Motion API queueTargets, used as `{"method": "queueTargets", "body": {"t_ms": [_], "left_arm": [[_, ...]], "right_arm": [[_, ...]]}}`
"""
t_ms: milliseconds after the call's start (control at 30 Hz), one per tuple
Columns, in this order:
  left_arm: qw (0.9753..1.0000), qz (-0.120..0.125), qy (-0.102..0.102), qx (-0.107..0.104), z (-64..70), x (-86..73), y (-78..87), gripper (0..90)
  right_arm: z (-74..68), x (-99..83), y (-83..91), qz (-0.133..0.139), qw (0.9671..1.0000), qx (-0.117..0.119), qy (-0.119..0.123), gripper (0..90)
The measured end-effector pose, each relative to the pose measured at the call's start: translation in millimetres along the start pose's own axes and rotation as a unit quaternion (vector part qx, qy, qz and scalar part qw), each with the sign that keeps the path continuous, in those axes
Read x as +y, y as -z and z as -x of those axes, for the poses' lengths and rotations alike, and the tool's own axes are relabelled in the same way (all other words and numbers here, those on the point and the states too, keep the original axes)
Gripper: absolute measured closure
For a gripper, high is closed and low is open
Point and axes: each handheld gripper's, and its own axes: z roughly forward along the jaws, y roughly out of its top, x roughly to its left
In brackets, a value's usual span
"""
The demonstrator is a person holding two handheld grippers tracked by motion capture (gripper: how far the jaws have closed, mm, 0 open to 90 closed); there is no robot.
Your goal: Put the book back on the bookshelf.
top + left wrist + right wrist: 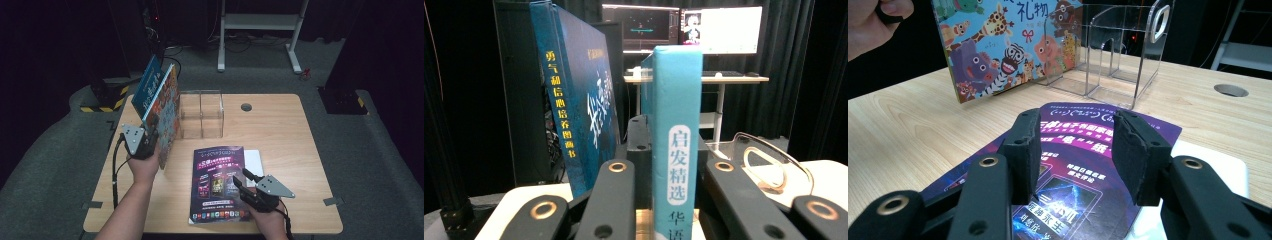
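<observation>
Two books stand upright in the left gripper (145,142), its jaws clamped on the light-blue book (672,145); the dark-blue book (584,100) leans beside it. The clear rack (201,114) lies just right, long slots running away. The right gripper (245,182), jaws apart and empty, hovers over the magazine (220,182), nothing between.

The desk (280,125) was a light wood-grain surface with rounded corners and a round cable port (246,107) near its far edge. A purple magazine (220,184) lay flat directly under the right tool (241,181), partly covering a white sheet (254,161) beyond that tool. A clear acrylic organizer (201,114) stood just right of the left tool (150,135), well beyond the right tool.
</observation>
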Motion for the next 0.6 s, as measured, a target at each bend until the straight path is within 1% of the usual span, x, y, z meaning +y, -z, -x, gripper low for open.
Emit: {"method": "queueTargets", "body": {"t_ms": [600], "left_arm": [[0.9999,0.009,0.005,0.005,1.9,-5.0,-4.2,80.8]], "right_arm": [[0.2,-0.7,-0.4,-0.002,1.0,0.0,-0.001,54.8]]}}
